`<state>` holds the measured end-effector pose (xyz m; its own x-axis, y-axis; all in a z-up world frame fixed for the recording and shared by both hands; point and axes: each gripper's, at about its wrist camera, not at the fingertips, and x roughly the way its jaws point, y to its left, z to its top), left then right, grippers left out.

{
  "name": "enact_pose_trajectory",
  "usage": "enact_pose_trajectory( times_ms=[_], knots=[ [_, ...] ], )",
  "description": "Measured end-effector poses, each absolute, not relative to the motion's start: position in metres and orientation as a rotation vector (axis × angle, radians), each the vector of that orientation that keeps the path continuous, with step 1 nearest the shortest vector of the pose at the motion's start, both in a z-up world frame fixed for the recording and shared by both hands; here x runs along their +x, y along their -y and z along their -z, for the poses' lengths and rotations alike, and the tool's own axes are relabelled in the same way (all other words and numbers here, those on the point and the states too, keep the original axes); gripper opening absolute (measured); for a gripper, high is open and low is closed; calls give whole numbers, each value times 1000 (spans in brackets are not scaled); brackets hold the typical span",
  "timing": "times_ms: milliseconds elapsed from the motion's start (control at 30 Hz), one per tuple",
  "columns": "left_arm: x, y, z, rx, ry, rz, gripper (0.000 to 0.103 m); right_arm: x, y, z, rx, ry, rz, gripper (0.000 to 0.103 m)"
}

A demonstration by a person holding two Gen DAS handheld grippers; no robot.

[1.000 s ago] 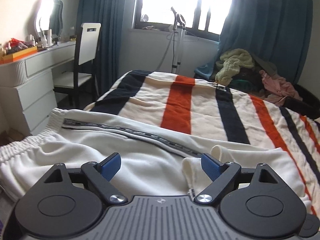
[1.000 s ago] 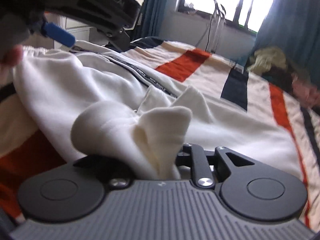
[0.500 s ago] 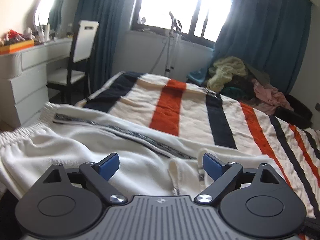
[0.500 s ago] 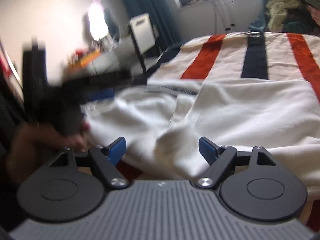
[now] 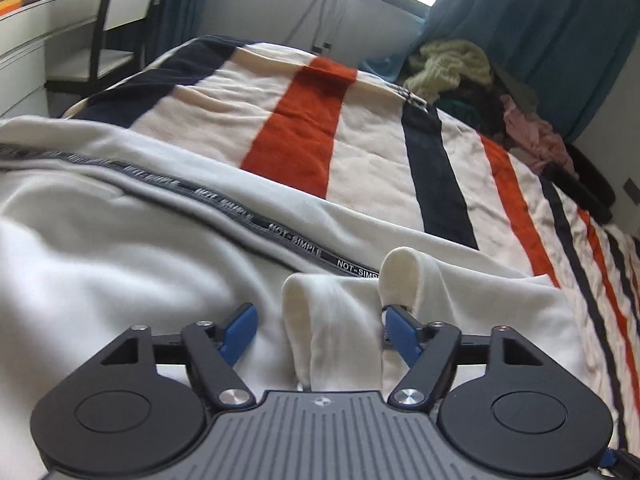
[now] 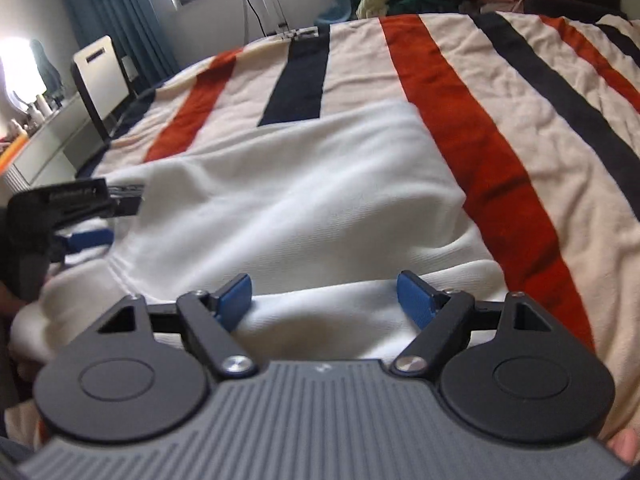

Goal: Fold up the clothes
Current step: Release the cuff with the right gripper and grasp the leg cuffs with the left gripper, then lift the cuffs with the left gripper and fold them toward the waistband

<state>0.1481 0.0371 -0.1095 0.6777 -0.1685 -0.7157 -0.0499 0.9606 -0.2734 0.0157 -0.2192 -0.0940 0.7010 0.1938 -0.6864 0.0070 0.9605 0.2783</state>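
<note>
Striped bed carries white trousers, spread flat. Left gripper fingers stand wide apart around a raised fold; right gripper fingers wide apart, holding nothing. Soft, limp, light fabric: grip hems or waistband.

white trousers, rumpled, spread on bed

- white trousers: waistband end cut off at left frame edge, tape lettering blurs out leftward
- left gripper: mostly cropped in right wrist view
- dresser clutter: unreadably small
</note>
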Motion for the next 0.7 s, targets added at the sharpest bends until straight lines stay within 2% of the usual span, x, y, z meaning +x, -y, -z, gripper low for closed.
enact_pose_trajectory(
  times_ms=[33, 133, 233, 267, 500, 633, 700],
  knots=[
    [154, -36, 112, -262, -832, 72, 55, 19, 219, 99, 262, -798, -88, 84],
    [167, -35, 120, -230, -843, 83, 33, 19, 217, 101, 259, -792, -67, 84],
    [176, -35, 121, -229, -839, 131, 15, 16, 219, 99, 262, -779, -59, 84],
    [179, -33, 119, -217, -835, 142, 12, 15, 220, 99, 269, -772, -54, 84],
    [195, -19, 77, -111, -643, 200, 11, 21, 213, 100, 262, -723, -13, 82],
    [202, -22, 88, -112, -663, 227, 12, 27, 207, 105, 234, -725, 6, 82],
    [200, -31, 92, -157, -695, 234, 18, 30, 205, 107, 223, -730, 16, 82]
  ],
)
